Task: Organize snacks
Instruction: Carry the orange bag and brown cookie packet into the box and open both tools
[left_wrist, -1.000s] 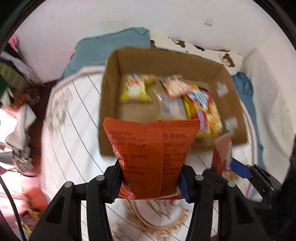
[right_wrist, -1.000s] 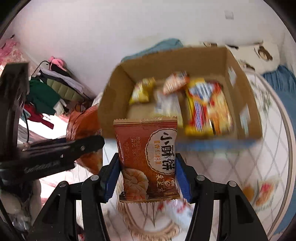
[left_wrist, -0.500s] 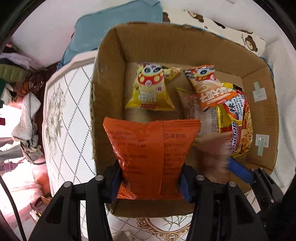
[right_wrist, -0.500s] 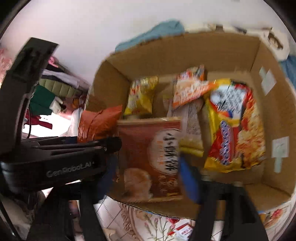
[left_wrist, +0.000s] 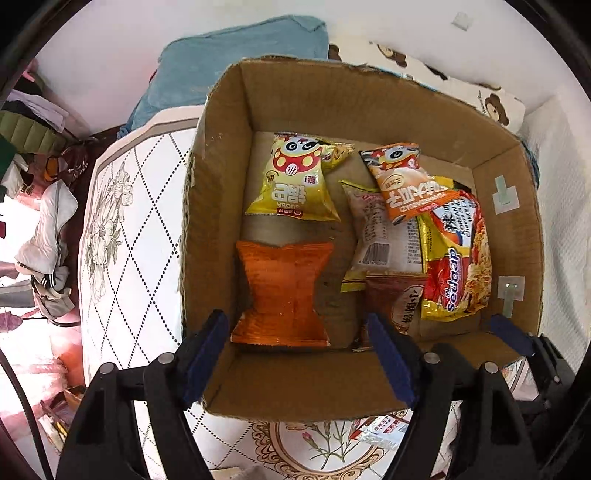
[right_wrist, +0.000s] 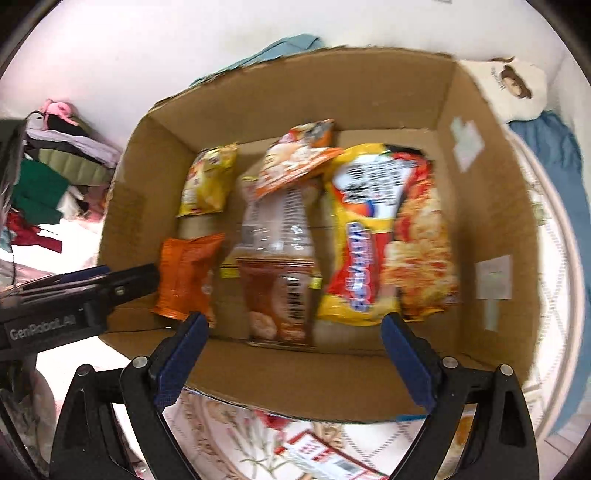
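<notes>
Both grippers over the cardboard box (left_wrist: 369, 110), jaws opening, nothing between pads. Left gripper (left_wrist: 295, 354) wide; orange packet (left_wrist: 282, 295) lies free on box floor, near-left corner. Right gripper (right_wrist: 295, 354) wide; brown biscuit pack (right_wrist: 277, 299) on box floor, just right of orange packet, beside noodle pack (right_wrist: 388, 236).

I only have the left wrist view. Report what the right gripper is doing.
Observer: The right gripper holds nothing; its fingers are opening, and the brown biscuit packet lies in the cardboard box, clear of both pads.
Operator: Give me that packet's full position; my finger hides part.
Observer: It lies lengthwise between the orange packet and the noodle pack, near end close to the box's front wall.
Operator: Describe my gripper from the side.
Observer: The left gripper has its fingers opening; a tip sits beside the orange packet's edge, contact unclear.
</notes>
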